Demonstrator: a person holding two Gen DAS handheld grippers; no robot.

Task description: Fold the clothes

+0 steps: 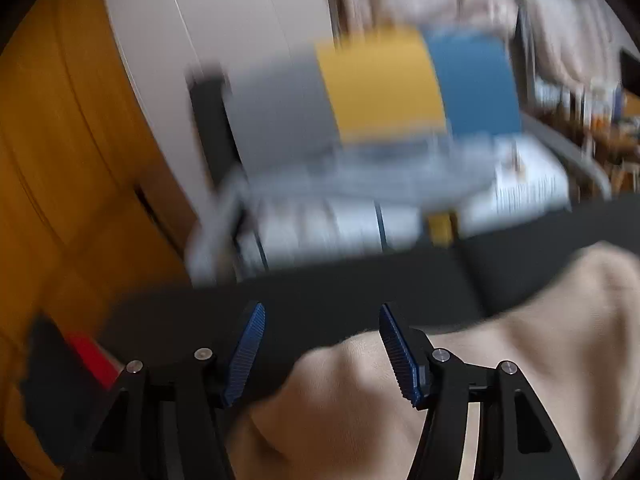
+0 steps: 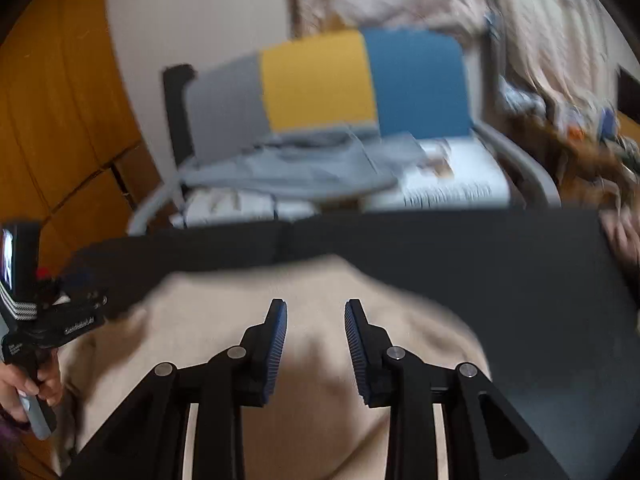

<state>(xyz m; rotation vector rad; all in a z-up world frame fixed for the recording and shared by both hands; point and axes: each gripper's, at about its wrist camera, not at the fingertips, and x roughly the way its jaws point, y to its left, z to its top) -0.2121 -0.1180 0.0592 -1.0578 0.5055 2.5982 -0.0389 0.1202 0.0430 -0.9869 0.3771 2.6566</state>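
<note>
Both tongs are released, blue ribbed pads apart and gripping nothing. The left tongs (image 1: 320,354) hang over the edge of a crumpled beige cloth garment (image 1: 460,380) lying on the black surface (image 1: 360,292). The right tongs (image 2: 316,350) hang above the garment's middle. Behind, blurred, stands what seems a grey, yellow and blue chair (image 2: 360,84).

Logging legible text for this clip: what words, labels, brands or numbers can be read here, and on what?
Nothing can be read with certainty.
White lettering on the body of the left gripper, right wrist view: too blurred to read.
Smaller white print lower on the same gripper: too small to read.
Rows of print on the white sheet on the sofa: blurred lines only.
The beige garment and black table carry no visible text.
</note>
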